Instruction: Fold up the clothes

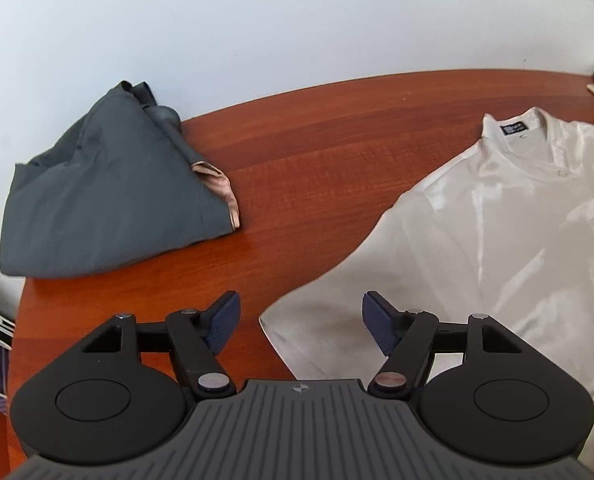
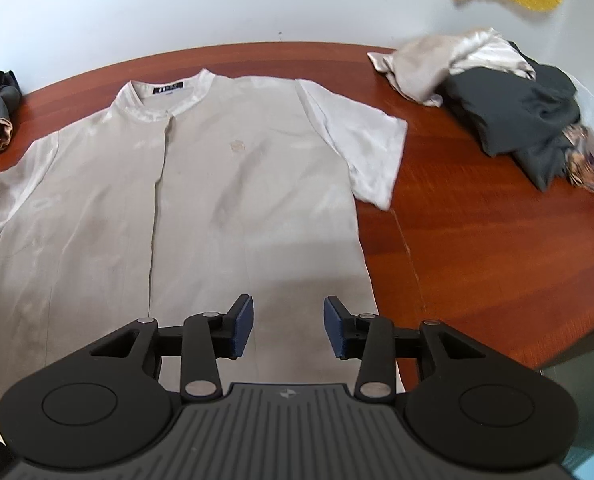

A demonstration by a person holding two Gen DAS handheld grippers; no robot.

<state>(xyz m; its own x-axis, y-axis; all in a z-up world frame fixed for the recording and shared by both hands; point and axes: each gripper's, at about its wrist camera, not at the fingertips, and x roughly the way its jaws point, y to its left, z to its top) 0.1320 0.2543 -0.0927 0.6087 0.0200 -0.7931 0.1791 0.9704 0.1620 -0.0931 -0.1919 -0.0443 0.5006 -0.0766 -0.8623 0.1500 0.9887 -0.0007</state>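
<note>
A pale beige satin short-sleeved shirt (image 2: 201, 184) lies spread flat, front up, collar toward the wall, on a reddish wooden table (image 2: 477, 248). In the left wrist view the same shirt (image 1: 497, 220) fills the right side, its left sleeve end reaching down between my fingers. My left gripper (image 1: 301, 322) hovers open over that sleeve's edge, nothing between its blue pads. My right gripper (image 2: 289, 326) stands open above the shirt's lower hem, right of the button placket, holding nothing.
A folded dark grey garment (image 1: 109, 192) with a tan lining lies at the table's left end. At the right back sits a heap of beige satin (image 2: 449, 60) and dark grey clothes (image 2: 529, 116). A white wall stands behind; the table edge (image 2: 557, 356) curves close on the right.
</note>
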